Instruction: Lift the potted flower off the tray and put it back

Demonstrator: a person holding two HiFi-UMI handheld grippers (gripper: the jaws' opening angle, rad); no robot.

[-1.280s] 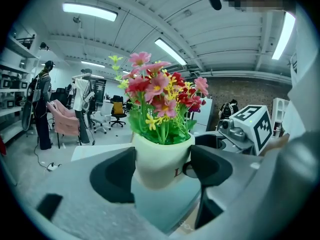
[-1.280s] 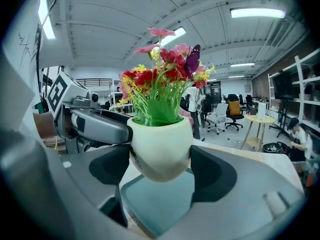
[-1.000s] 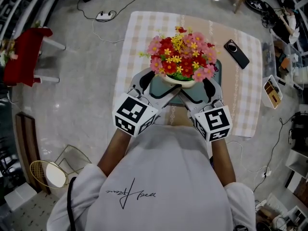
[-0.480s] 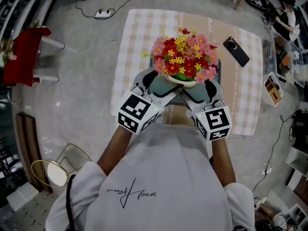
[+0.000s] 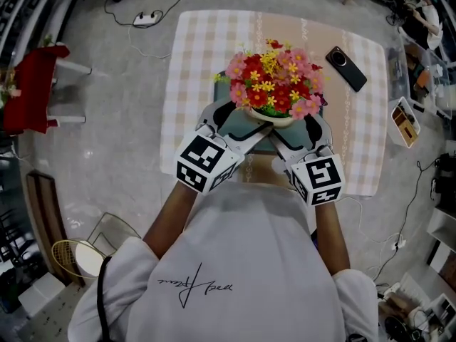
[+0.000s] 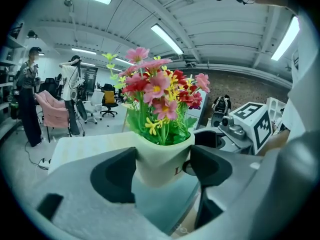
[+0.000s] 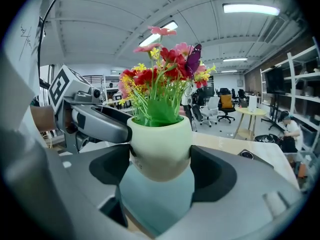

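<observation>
The left gripper (image 6: 163, 166) and right gripper (image 7: 160, 164) jaws both pinch the potted flower (image 5: 274, 91) by its round pot — probably light, smooth and slippery — not by the soft petals.

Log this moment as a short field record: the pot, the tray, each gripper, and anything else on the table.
potted flower: cream pot with red, pink and yellow flowers, upright, base held above the tray
tray: teal, on the table, directly below the pot
left gripper: fingers closed on the pot's sides
right gripper: fingers closed on the pot's sides
table: covered by a checked cloth
phone: dark, lying flat near the far right corner, apart from the tray
</observation>
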